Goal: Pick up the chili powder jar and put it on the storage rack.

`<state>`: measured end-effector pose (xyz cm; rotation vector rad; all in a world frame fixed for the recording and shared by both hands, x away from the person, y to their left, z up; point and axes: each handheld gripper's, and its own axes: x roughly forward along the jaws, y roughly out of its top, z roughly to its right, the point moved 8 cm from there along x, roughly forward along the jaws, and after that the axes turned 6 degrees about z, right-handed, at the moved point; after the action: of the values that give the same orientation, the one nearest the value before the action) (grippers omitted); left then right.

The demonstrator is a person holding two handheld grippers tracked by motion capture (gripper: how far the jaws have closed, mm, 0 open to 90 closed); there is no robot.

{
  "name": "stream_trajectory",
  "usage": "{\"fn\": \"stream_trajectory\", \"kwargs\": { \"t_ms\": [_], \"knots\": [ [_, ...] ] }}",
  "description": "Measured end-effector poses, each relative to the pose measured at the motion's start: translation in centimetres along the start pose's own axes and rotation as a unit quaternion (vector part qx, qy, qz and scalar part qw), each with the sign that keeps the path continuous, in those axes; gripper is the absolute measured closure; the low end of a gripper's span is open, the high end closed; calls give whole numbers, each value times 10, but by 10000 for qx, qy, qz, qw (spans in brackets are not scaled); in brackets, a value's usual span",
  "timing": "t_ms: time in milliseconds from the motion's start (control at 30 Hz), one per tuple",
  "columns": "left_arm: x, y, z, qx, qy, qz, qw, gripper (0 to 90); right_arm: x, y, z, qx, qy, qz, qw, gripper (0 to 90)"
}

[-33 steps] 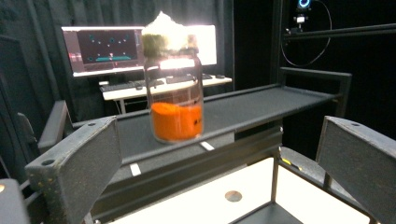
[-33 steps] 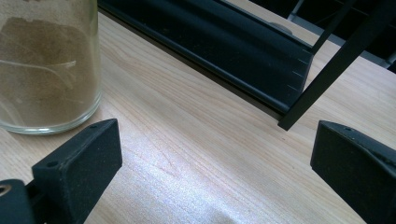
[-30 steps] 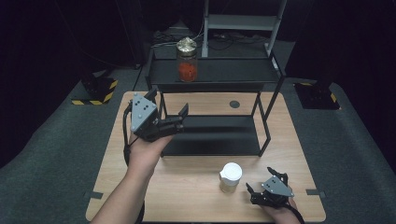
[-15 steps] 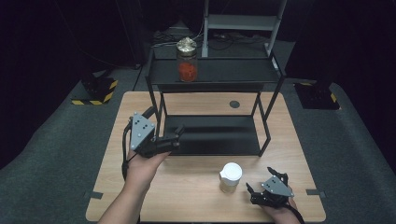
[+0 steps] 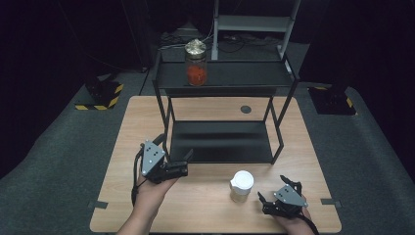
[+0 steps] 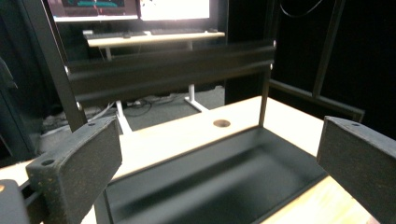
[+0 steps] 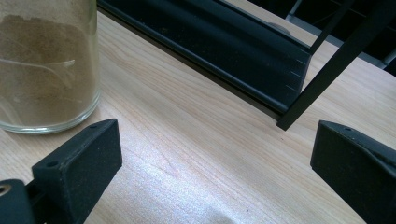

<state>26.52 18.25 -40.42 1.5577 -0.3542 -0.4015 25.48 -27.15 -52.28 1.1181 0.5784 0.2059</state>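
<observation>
Your right gripper [image 5: 269,204] rests on the table's near right with jaws spread and empty — the white-lidded jar [image 5: 242,185] stands just left of it, ready to grab — while your left gripper [image 5: 182,164], jaws apart, faces the rack's lower shelf [image 5: 225,142].

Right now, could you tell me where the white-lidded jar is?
In the high view, the white-lidded jar stands on the table's near right, just left of the right gripper.

Jar [image 7: 44,65] of tan powder cut off by top and left edges in right gripper view, lid out of frame. Monitors [image 6: 130,8] behind shelf rack [image 6: 168,70] cropped at top, screen content blurred.
</observation>
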Motion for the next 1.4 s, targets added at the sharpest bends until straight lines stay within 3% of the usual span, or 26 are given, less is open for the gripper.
{"fn": "stream_trajectory", "kwargs": {
  "t_ms": [300,467,600,700,833,1033,1133,1233,1300,1400],
  "knots": [
    [-6,-40,4,-96,-2,-415,9991,3,0,0,0,6,8,14,10000,9],
    [-13,-68,6,-77,51,-741,9972,3,0,0,0,-25,9,13,10000,9],
    [-18,-84,5,-167,79,-929,9955,3,0,0,0,-30,9,13,10000,9],
    [-22,-94,6,-121,90,-1050,9944,3,0,0,-1,-34,1,27,10000,9],
    [-24,-108,6,69,137,-1305,9913,3,0,-1,-1,-31,-22,32,10000,9],
    [-22,-122,8,541,160,-1742,9831,3,-2,-1,0,38,-61,81,9999,8],
    [-23,-123,10,821,64,-1735,9814,4,-2,-2,-1,108,-148,85,9998,2],
    [-22,-123,15,1110,30,-1823,9770,4,-2,-2,-3,111,-232,98,9996,0],
    [-21,-122,15,1179,-59,-1870,9752,6,-3,-2,-4,126,-283,127,9994,0],
    [-21,-122,16,1208,-44,-1876,9748,7,-4,-3,-3,131,-272,168,9994,0]
  ]
}}
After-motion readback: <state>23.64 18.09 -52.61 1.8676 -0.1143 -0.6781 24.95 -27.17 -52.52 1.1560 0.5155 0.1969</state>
